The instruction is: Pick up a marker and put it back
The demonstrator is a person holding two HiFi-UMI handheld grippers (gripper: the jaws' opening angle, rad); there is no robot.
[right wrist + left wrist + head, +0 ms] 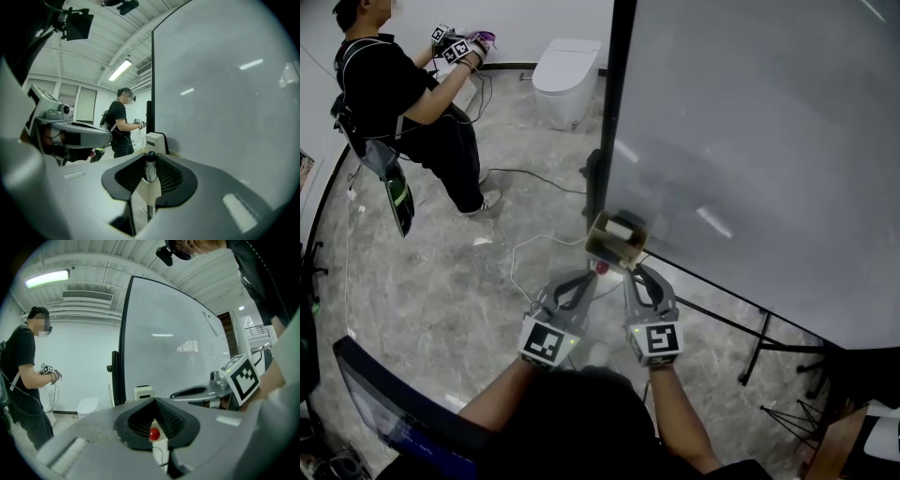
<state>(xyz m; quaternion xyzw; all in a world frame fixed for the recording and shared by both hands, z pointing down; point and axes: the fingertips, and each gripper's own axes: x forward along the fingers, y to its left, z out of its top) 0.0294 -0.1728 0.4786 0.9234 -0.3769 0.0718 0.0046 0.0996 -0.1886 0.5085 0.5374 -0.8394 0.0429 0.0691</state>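
Note:
My right gripper (150, 174) is shut on a marker (150, 165) with a dark cap, which stands upright between the ribbed pads. In the head view my right gripper (636, 273) reaches to the front of a small cream marker holder (615, 240) at the whiteboard's (750, 141) lower left corner. My left gripper (589, 276) sits close beside it on the left, jaws together. A round red cap (153, 433) shows low between the left pads; I cannot tell whether they touch it. The holder (143, 392) lies just ahead.
Another person (403, 94) with grippers stands at the back left, near a white toilet (567, 80). A white cable (534, 248) trails over the marble floor. The whiteboard's black stand legs (759, 347) spread at the right. A dark screen (384, 403) sits at the lower left.

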